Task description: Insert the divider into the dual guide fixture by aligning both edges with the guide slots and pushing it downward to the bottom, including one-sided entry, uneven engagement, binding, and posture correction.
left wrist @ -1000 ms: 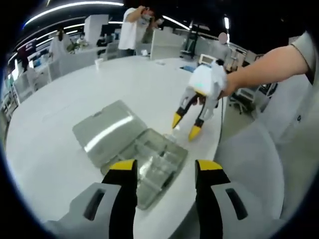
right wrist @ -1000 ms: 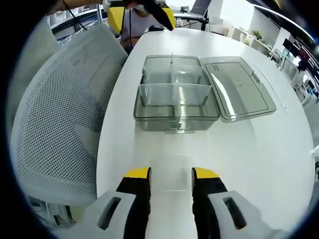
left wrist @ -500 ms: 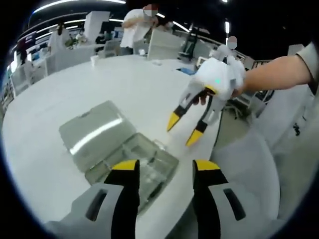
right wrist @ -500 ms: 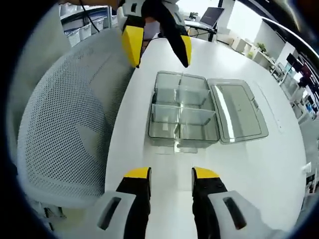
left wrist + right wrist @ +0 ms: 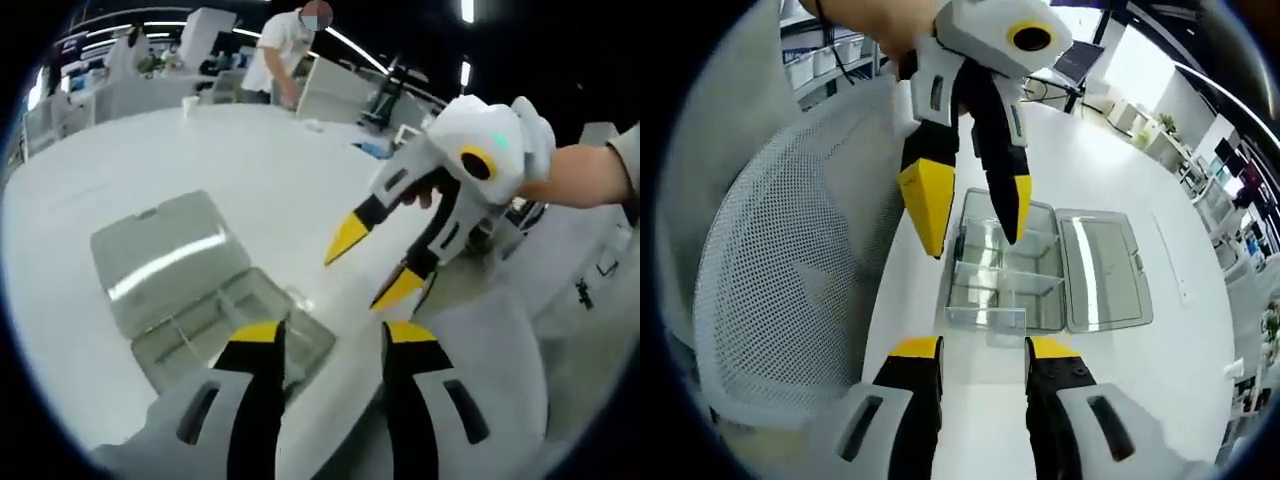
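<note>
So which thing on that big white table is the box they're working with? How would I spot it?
Start at the white table and go to its edge beside the grey mesh chair. There sits a clear plastic box split into compartments by see-through walls, its hinged lid lying open flat beside it. Nothing else near it is transparent; the yellow-tipped grippers above it are opaque.

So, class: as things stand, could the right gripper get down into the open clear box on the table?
Probably yes: the right gripper is open and empty, the clear box has its lid folded aside, though the left gripper hangs over it.
</note>
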`<state>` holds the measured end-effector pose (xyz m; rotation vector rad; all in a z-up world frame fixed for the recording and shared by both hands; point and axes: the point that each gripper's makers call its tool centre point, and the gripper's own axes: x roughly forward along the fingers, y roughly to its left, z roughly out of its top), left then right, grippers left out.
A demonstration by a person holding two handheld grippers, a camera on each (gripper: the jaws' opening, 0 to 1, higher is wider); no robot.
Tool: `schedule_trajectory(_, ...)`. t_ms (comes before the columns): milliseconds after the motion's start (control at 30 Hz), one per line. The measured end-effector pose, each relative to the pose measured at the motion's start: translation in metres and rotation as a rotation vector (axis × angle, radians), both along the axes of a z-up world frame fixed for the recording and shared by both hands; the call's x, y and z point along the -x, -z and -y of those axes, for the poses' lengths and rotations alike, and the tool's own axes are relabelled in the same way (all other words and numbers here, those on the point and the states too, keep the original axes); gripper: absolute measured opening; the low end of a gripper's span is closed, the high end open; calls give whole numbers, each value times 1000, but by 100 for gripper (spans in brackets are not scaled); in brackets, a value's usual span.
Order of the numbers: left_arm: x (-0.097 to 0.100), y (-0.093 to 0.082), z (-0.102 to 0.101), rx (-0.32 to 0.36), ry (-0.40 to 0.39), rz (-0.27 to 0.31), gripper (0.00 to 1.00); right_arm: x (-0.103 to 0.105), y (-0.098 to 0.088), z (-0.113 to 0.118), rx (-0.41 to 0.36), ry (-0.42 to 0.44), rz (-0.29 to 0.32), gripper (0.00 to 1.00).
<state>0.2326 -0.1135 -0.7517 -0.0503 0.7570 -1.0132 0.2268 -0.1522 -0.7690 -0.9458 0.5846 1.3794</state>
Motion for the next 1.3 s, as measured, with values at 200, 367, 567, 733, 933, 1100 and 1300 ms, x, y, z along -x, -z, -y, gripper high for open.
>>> schedule_trajectory(200, 0, -1, 4, 42, -30, -34, 34, 5, -8, -8, -15, -19, 18, 27)
schedule_trajectory(367, 1, -1, 3, 89, -75, -83, 31, 7, -13, -13, -28, -31, 35, 27)
schedule_trajectory(567, -1, -1, 2, 137, -128, -130, 25, 8, -20, -19, -44, -36, 47, 27)
schedule_trajectory(733, -3, -3, 2, 172, -159, -158, 23, 8, -22, -23, -52, -39, 52, 27)
schedule_trajectory(933, -2, -1, 3, 199, -187, -206, 19, 7, -26, -25, -62, -39, 58, 27)
schedule_trajectory(1100, -5, -2, 3, 230, -221, -240, 15, 7, -28, -28, -64, -46, 65, 27)
schedule_trajectory(1300, -6, -4, 5, 253, -234, -265, 12, 6, -29, -31, -64, -52, 69, 28)
